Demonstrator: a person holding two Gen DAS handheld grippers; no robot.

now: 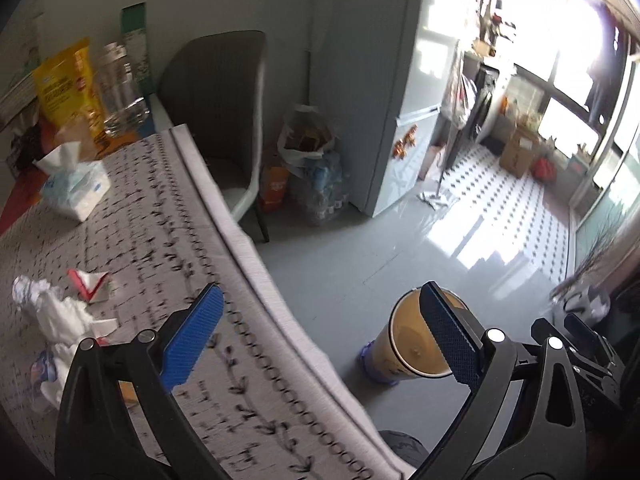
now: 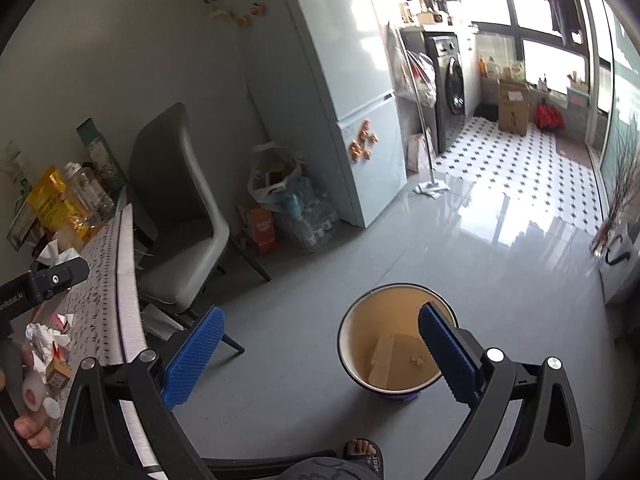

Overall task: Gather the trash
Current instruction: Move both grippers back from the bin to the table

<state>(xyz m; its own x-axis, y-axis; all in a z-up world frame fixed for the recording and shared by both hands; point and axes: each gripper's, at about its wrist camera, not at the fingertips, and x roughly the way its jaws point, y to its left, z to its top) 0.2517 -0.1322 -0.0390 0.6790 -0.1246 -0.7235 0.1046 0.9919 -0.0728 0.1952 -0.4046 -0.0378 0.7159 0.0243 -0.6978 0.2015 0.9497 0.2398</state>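
Both your grippers stand wide with nothing between the pads. The left gripper [image 1: 320, 336] hangs over the table [image 1: 168, 208] edge; the right gripper [image 2: 320, 352] hangs over bare floor [image 2: 460, 240], the bin [image 2: 394, 338] just past its right finger.

Trash on the table: a crumpled white paper [image 1: 52, 312] and a red-and-white wrapper [image 1: 90, 282] just beside it, both left of and slightly beyond the left gripper's left finger. More scraps lie nearer you along the left edge, partly hidden behind the gripper body. The crumpled paper runs long, roughly from far-left toward near-right in the left view; its outline is blurred, so take that loosely.

The bin stands on the floor to the right of the table, mouth up, with a flat scrap and a small bit already inside.

Judgement: the left gripper is nearer the trash; the right is nearer the bin. Next reach goes left and down for the left gripper, pads across the paper's short side. The tissue pack [image 1: 76, 188] farther back reads as not trash.
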